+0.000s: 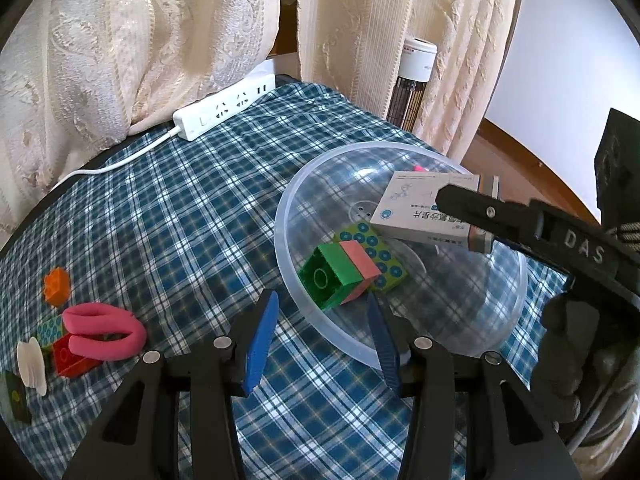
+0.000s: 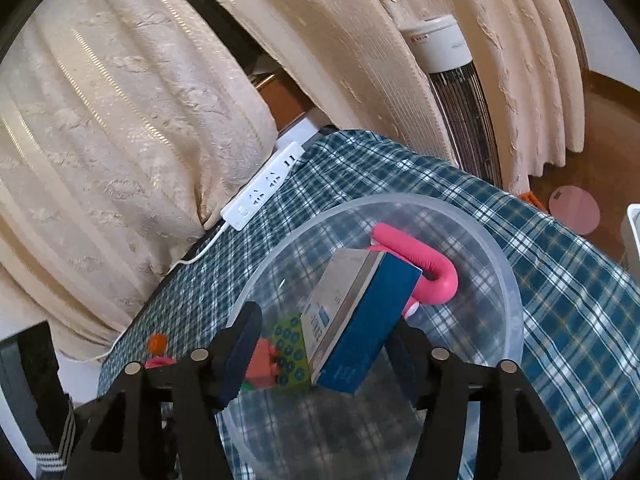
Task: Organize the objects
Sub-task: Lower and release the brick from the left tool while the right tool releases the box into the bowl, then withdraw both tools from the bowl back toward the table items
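A clear plastic bowl (image 1: 320,320) sits on the blue plaid cloth (image 1: 180,208). In it lie a green and pink brick (image 1: 340,276) and a patterned green block (image 1: 380,252). My right gripper (image 1: 464,204) holds a white and blue medicine box (image 1: 420,208) over the bowl; in the right wrist view the box (image 2: 356,320) fills the space between its jaws, above the bowl (image 2: 512,280). A pink loop (image 2: 424,260) lies in the bowl behind it. My left gripper (image 1: 320,336) is open and empty at the bowl's near rim.
At the left lie a pink loop (image 1: 104,332), a red brick (image 1: 68,356), an orange brick (image 1: 56,286), a small patterned block (image 1: 50,330) and a white piece (image 1: 32,364). A white power strip (image 1: 224,108) lies at the back by the curtains (image 1: 120,40). A heater (image 2: 460,96) stands behind the table.
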`<state>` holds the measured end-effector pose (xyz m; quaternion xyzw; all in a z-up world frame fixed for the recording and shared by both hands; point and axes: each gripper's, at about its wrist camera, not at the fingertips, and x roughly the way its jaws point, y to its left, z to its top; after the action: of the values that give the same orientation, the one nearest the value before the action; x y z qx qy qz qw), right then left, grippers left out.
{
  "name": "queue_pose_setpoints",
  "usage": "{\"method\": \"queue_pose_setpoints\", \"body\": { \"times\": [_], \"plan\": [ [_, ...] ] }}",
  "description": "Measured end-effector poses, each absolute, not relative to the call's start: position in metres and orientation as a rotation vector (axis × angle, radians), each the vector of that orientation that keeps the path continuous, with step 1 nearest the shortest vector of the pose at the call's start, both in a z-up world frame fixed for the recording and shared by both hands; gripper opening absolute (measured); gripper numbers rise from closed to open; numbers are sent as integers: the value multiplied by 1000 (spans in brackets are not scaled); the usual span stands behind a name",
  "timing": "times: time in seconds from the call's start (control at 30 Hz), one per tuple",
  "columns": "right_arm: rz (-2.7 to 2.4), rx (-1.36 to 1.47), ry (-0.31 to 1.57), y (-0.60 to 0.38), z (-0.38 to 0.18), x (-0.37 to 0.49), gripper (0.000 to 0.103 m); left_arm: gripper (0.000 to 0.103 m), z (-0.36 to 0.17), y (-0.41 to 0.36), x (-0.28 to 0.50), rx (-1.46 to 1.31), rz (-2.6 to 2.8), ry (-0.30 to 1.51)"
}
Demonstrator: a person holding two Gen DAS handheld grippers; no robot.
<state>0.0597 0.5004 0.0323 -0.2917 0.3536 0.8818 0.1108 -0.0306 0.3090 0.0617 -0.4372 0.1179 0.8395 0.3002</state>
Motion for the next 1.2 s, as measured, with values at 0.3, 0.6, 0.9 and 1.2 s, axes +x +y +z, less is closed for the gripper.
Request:
{"method": "queue_pose_setpoints", "body": {
  "times": [0.3,0.6,0.9,1.2],
  "plan": [
    [2545,-868,1069,501,29,81,65,48,68,298,-25,-1155,2248,292],
    [2542,-820,994,494,41,96,65,48,73,292,-15,-1138,2250,287],
    [2529,-856,1023,482,37,98,65,48,72,270,-16,-1156,2282,255],
    [2544,-867,976,460,42,92,67,54,65,245,-16,-1191,2315,226]
  ]
}}
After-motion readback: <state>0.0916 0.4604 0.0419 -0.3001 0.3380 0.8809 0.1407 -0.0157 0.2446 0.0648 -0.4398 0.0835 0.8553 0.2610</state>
